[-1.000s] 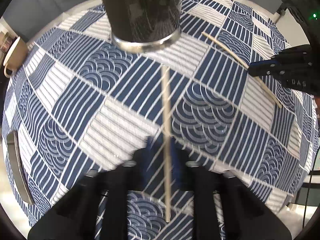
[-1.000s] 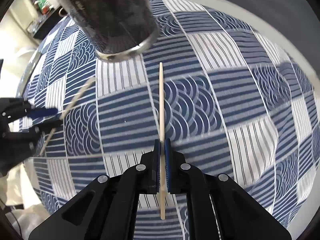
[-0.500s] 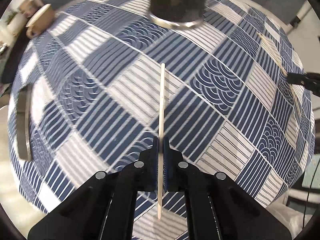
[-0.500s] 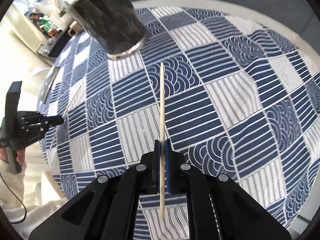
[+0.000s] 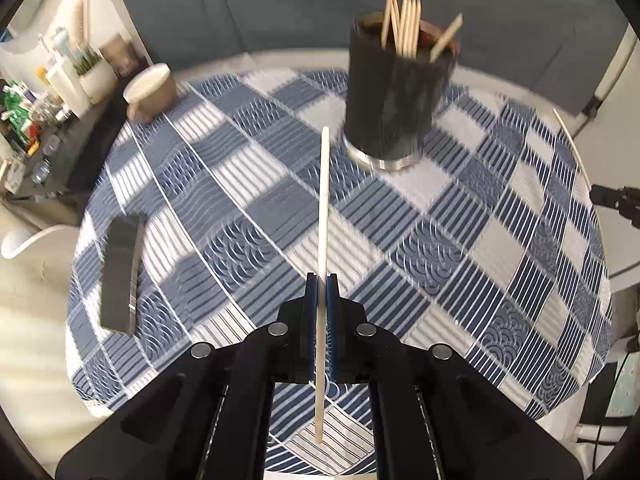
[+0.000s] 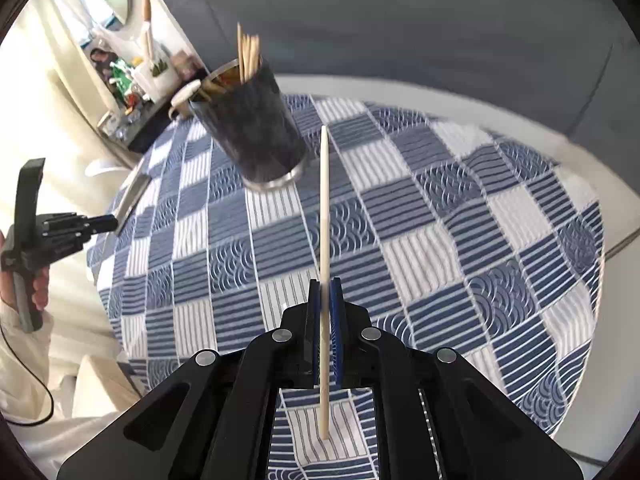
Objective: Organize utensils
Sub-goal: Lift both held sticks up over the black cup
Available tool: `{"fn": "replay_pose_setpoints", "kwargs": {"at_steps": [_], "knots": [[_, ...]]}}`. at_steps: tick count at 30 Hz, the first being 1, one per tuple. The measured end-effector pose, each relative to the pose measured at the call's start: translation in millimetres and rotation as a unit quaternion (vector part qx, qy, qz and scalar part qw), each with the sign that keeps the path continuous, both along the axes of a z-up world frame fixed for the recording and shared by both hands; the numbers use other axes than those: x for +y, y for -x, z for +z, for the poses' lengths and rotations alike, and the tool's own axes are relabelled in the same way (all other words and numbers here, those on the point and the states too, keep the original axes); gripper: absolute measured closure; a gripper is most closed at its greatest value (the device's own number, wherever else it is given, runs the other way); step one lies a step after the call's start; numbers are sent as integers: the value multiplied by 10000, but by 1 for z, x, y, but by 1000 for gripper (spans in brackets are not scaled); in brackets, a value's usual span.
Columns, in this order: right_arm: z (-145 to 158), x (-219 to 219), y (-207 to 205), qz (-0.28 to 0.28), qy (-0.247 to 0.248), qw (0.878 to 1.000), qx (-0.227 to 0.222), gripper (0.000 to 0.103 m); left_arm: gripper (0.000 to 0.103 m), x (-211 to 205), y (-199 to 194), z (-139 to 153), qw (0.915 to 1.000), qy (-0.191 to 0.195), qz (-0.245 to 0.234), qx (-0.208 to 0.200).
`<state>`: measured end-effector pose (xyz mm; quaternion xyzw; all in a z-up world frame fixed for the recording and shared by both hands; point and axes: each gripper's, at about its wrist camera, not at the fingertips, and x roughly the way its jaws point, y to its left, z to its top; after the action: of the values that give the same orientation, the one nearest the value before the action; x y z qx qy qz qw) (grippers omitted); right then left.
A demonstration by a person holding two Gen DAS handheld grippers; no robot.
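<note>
My left gripper [image 5: 321, 280] is shut on a pale wooden chopstick [image 5: 323, 216] and holds it above the table, pointing toward a dark utensil cup [image 5: 394, 96] that holds several chopsticks. My right gripper [image 6: 325, 285] is shut on another chopstick [image 6: 324, 208], raised above the cloth, with the same cup [image 6: 252, 132] ahead to the left. The right gripper's fingers show at the right edge of the left wrist view [image 5: 618, 200]; the left gripper shows at the left of the right wrist view [image 6: 80, 224].
A round table with a blue and white patterned cloth [image 5: 440, 248]. A dark flat bar [image 5: 120, 276] lies near its left edge. A mug [image 5: 150, 90] stands at the back left. A cluttered shelf [image 5: 40, 100] is beyond.
Both grippers have lifted their chopsticks up off the cloth and drawn back. The cup now shows whole, farther away, with its chopsticks visible.
</note>
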<state>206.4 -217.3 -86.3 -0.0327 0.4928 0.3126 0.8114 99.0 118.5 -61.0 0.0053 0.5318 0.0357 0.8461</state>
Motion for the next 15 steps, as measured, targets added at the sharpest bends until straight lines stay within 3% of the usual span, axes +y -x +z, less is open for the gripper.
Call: {"fn": "replay_pose_setpoints", "kwargs": {"at_steps": [6,15], "knots": [[42,5,-8,73,-159,9991,-379,98,98,3,-15,57,9985,-143,78,-528],[117,31,-33,267,-184,9941,-1037,98,98,-3,-56,105,9951,-367,-134,-910]]}}
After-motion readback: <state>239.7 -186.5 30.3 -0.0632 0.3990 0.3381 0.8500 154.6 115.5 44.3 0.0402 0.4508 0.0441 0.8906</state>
